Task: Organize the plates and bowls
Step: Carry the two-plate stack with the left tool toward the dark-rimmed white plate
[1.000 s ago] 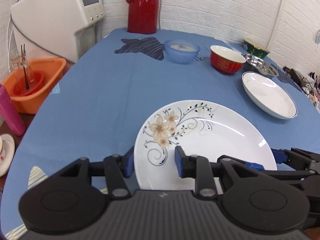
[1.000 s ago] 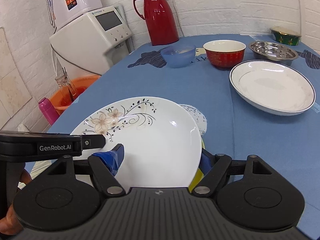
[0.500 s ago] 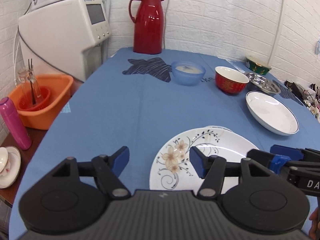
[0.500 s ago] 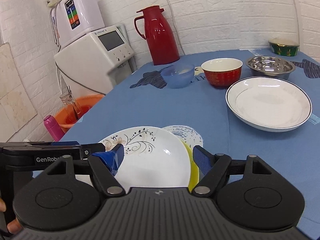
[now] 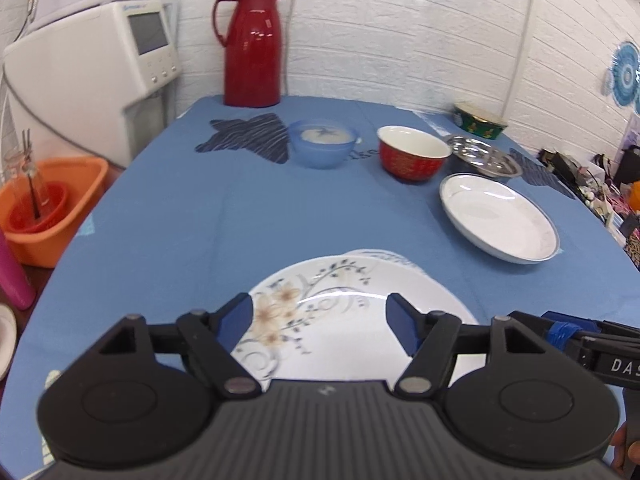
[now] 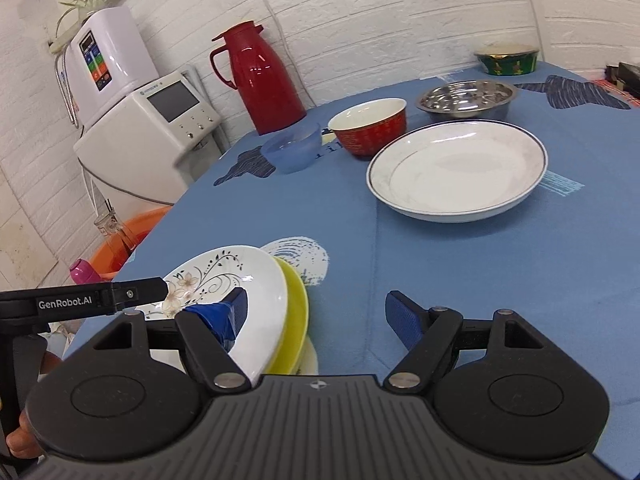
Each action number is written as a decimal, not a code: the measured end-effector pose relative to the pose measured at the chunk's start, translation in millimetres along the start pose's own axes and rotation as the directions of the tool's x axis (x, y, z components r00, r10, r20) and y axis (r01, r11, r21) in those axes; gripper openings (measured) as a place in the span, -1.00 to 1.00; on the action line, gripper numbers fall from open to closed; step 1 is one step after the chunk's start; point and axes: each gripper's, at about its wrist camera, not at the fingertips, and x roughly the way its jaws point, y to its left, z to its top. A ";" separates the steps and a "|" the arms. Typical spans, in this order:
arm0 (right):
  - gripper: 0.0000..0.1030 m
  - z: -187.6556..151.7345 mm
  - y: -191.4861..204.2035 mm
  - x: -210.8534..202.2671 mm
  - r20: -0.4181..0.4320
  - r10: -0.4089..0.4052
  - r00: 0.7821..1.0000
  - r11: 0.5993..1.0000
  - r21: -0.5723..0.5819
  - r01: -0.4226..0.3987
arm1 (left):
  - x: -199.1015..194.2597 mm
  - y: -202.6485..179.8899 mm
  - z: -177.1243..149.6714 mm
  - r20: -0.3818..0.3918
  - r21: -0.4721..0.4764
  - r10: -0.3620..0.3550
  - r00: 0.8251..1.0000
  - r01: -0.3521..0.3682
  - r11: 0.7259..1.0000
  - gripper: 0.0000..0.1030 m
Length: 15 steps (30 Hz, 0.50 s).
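A white floral plate [image 5: 340, 320] lies on a yellow plate [image 6: 296, 316] near the table's front edge; it also shows in the right wrist view [image 6: 248, 296]. My left gripper [image 5: 320, 320] is open and empty above it. My right gripper [image 6: 316, 316] is open and empty, just right of the stack. A blue-rimmed white plate [image 6: 456, 172] sits right of centre; it also shows in the left wrist view [image 5: 498, 216]. Behind it stand a red bowl [image 6: 370, 128], a blue bowl [image 6: 294, 148], a steel bowl [image 6: 466, 98] and a green bowl [image 6: 506, 58].
A red thermos [image 5: 252, 46] stands at the table's back edge. A white appliance [image 5: 88, 76] stands at the left. An orange basin [image 5: 44, 208] and a pink bottle [image 5: 14, 276] sit below the table's left edge. Clutter lies at the far right [image 5: 592, 184].
Both grippers opened, let go of the floral plate and pulled back and up. The plate now rests on the yellow plate.
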 end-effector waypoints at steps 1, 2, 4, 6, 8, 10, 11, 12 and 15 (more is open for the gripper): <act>0.21 -0.2 -2.8 -2.0 0.001 -0.004 1.000 1.000 0.006 0.004 | 1.2 -5.8 0.9 0.002 0.008 -0.006 1.000 0.005 1.000 0.34; 0.21 -0.2 -6.1 -3.6 0.000 -0.010 1.000 1.000 0.010 0.010 | 2.4 -10.9 1.8 0.002 0.016 -0.012 1.000 0.012 1.000 0.36; 0.21 -0.8 -11.6 -6.9 -0.002 -0.021 1.000 1.000 0.012 0.021 | 5.5 -20.2 3.4 0.001 0.028 -0.022 1.000 0.022 0.999 0.42; 0.21 -1.3 -17.3 -9.6 -0.008 -0.028 1.000 0.999 0.015 0.029 | 7.7 -28.5 4.7 0.003 0.040 -0.030 1.000 0.030 0.999 0.52; 0.21 -1.5 -23.8 -12.4 -0.010 -0.041 0.999 0.999 0.018 0.041 | 10.1 -37.5 6.5 0.005 0.052 -0.040 0.999 0.040 0.998 0.53; 0.21 -0.2 -31.0 -14.7 -0.013 -0.056 0.998 0.998 0.022 0.056 | 13.5 -44.5 9.7 0.002 0.063 -0.047 0.999 0.047 0.997 0.53; 0.21 0.8 -34.6 -15.9 -0.011 -0.063 0.998 0.998 0.025 0.063 | 15.1 -47.7 11.5 -0.001 0.069 -0.050 0.999 0.050 0.996 0.53; 0.21 2.5 -38.7 -17.5 -0.007 -0.070 0.997 0.997 0.030 0.071 | 16.6 -50.7 13.2 -0.003 0.073 -0.054 0.999 0.054 0.996 0.53; 0.22 8.9 -53.3 -22.0 0.004 -0.079 0.997 0.995 0.058 0.079 | 21.4 -60.1 19.6 -0.011 0.086 -0.060 0.998 0.061 0.994 0.55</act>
